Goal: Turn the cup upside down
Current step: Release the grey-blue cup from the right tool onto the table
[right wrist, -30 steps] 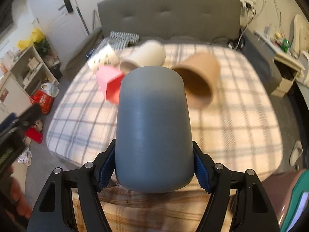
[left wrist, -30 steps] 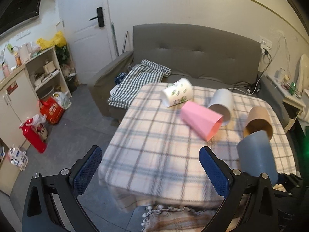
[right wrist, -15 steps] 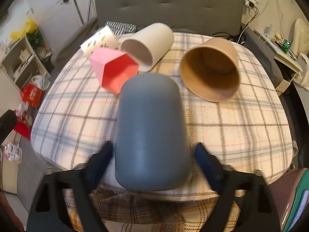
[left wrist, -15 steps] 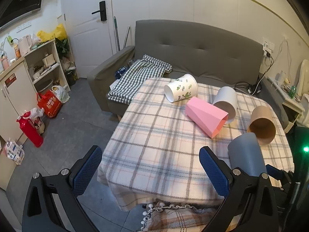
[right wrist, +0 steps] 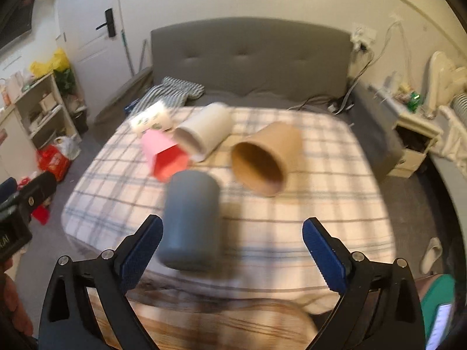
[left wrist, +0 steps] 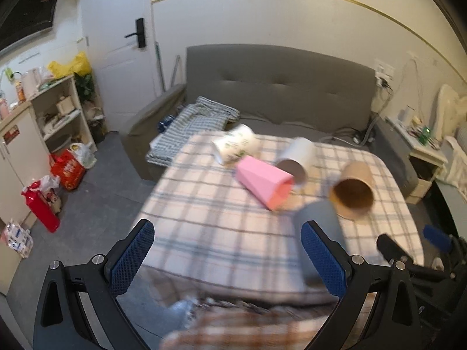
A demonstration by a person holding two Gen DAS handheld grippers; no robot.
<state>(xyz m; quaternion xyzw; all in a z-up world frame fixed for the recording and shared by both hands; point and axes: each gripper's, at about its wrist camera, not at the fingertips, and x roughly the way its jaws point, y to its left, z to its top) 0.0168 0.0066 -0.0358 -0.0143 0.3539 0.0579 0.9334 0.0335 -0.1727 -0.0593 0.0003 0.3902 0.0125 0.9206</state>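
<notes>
The blue-grey cup stands mouth-down on the plaid tablecloth, near the front edge of the counter, its rounded closed base on top (blurred in both views, so its rim is hard to read). It sits just ahead of the right claw, closer to that claw's left finger than to the other, and nothing grips it: the jaws are spread wide with open space between the blue pads. From the left wrist view the same cup is partly hidden behind the right-hand finger of the left claw, whose jaws are also spread wide and holding nothing.

Behind the cup four others lie on their sides. The pink cup is just beyond it, its mouth turned toward the near side. Touching the pink one is the white cup, and farther back a white cup with a green leaf print. To the right, apart from the rest, the tan cup lies with its wide mouth facing forward.

Past the counter stands a grey sofa with a striped cloth folded on its seat. A white door and open shelves are off to the left, red bags on the floor below them.
</notes>
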